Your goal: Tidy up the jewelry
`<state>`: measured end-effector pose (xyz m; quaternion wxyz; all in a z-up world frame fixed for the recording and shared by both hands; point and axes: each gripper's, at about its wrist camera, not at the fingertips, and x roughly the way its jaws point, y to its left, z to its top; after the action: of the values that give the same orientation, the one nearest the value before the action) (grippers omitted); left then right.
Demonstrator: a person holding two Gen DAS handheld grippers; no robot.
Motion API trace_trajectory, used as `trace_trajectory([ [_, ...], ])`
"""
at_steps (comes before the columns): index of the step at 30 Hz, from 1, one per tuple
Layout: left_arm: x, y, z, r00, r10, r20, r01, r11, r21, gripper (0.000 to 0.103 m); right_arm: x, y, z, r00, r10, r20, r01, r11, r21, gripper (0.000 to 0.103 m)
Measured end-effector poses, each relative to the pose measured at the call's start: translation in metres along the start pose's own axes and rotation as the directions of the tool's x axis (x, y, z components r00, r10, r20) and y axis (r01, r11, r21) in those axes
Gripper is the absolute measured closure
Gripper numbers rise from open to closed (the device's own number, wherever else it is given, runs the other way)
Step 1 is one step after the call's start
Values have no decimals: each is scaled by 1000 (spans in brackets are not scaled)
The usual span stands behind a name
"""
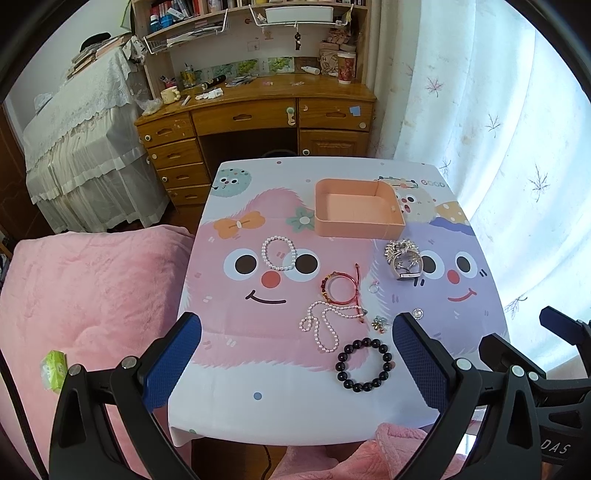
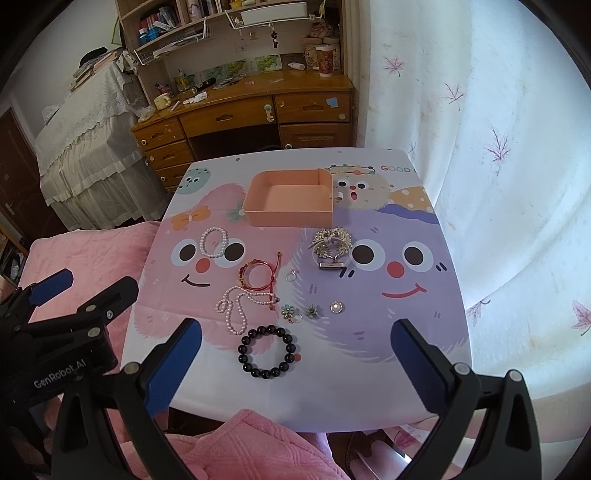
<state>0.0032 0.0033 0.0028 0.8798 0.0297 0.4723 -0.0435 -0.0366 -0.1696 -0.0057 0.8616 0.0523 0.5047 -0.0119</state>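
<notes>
Black round-bead bracelet point(image 2: 269, 352) lies nearest both wide, empty tongs point(image 1: 295, 354) point(image 2: 295, 354); best lifted by one bead toward the peach tray point(image 2: 258, 214) at 12 o'clock.

"GOOD" on tablecloth point(image 2: 395, 169), "GenRobot.AI" on left gripper point(image 2: 59, 376)

Cut off by the bottom edge in both wrist views: the black arms of the left gripper point(image 1: 297, 354) and right gripper point(image 2: 295, 354). Partly hidden behind the left gripper's right finger point(image 1: 417, 354) at about 5 o'clock: a small flower brooch point(image 1: 379, 324) and a pearl stud point(image 1: 417, 314). Too small to make out: the stone on the thin ring point(image 2: 291, 275). Blurred beyond reading: book spines on the shelf point(image 1: 177, 11) at 11 o'clock.
</notes>
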Motion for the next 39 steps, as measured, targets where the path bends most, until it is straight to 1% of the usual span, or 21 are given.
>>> trace_trajectory([
  [4, 1, 2, 0, 1000, -13, -1, 13, 1000, 4, 1, -4, -1, 1, 1000, 3, 17, -3, 1000, 3, 0],
  [9, 0, 4, -3, 1000, -25, 13, 24, 999, 31, 1, -5, -1, 2, 1000, 4, 21, -5, 999, 32, 0],
  [13, -1, 9, -6, 999, -36, 24, 35, 999, 42, 1, -4, 1, 0, 1000, -9, 28, 8, 999, 52, 0],
  [16, 9, 15, -11, 998, -59, 0, 59, 997, 55, 1, 1, 5, -8, 998, -42, 39, 41, 999, 35, 1],
  [17, 13, 16, -14, 997, -74, -17, 75, 996, 57, 1, 4, 6, -11, 997, -57, 42, 56, 998, 21, 1],
  [19, 23, 21, -20, 992, -116, -53, 119, 991, 56, 1, 9, 7, -20, 997, -61, 47, 61, 998, 6, 1],
  [20, 32, 23, -24, 985, -151, -86, 156, 986, 52, 1, 12, 4, -25, 997, -56, 44, 56, 998, 12, 1],
  [22, 47, 25, -31, 972, -189, -141, 198, 979, 45, 1, 15, -1, -33, 998, -55, 45, 53, 998, 26, 1],
  [24, 63, 24, -39, 959, -214, -187, 227, 973, 49, 1, 18, -3, -41, 995, -84, 54, 84, 996, 5, 1],
  [27, 87, 19, -52, 939, -253, -233, 270, 962, 40, 1, 24, -1, -54, 988, -134, 82, 143, 984, -106, 1],
  [29, 107, 14, -61, 923, -270, -275, 285, 959, 14, 1, 33, -1, -63, 985, -144, 90, 158, 971, -180, 2],
  [31, 128, 8, -70, 915, -259, -309, 272, 962, -1, 3, 44, -3, -68, 986, -141, 90, 158, 963, -220, 8],
  [33, 148, 0, -78, 909, -239, -341, 252, 968, -7, 7, 61, -7, -70, 987, -138, 79, 153, 956, -249, 12],
  [35, 165, -7, -86, 901, -228, -369, 235, 972, -26, 11, 84, -12, -71, 989, -138, 54, 148, 947, -286, 17],
  [37, 178, -12, -91, 890, -235, -391, 232, 971, -55, 14, 106, -15, -70, 988, -146, 46, 153, 935, -320, 28],
  [38, 188, -17, -95, 883, -235, -406, 224, 972, -74, 18, 118, -18, -69, 989, -142, 46, 149, 932, -330, 31],
  [39, 196, -20, -98, 878, -230, -420, 215, 973, -85, 24, 128, -20, -67, 990, -132, 46, 140, 932, -334, 36],
])
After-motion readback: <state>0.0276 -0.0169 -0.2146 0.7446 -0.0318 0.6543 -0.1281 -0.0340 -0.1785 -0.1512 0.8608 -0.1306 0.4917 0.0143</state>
